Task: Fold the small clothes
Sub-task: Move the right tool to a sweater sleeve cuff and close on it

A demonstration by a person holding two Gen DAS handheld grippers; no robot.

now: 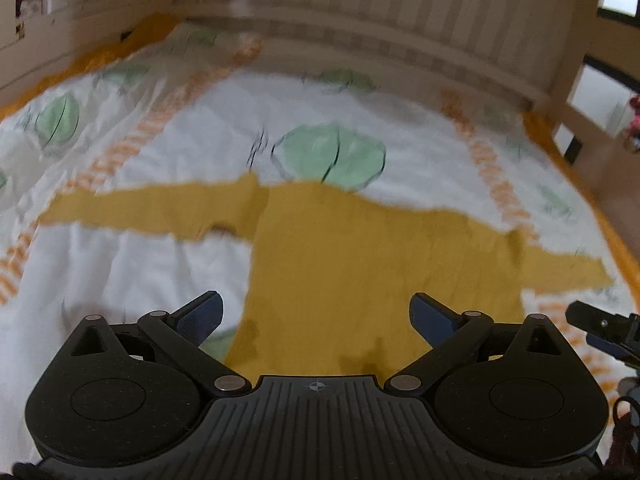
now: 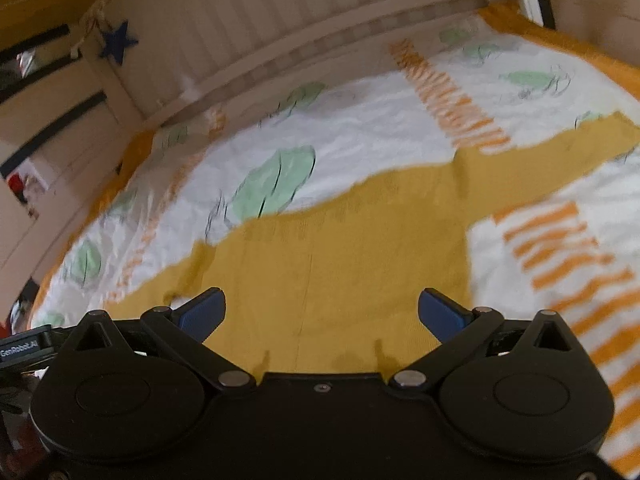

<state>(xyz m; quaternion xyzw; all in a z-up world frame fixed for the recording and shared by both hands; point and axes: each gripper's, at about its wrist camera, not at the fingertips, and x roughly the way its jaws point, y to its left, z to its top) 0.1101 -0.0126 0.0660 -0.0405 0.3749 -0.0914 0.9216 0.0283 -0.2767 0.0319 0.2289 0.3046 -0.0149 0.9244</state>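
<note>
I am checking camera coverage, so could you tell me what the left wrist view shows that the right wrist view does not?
Only the left wrist view shows the end of the sweater's left sleeve and the right gripper at its edge. Only the right wrist view shows a blue star on the bed frame. Both show the mustard sweater spread flat on the patterned bedspread, sleeves out, and their own gripper open above it.
</note>
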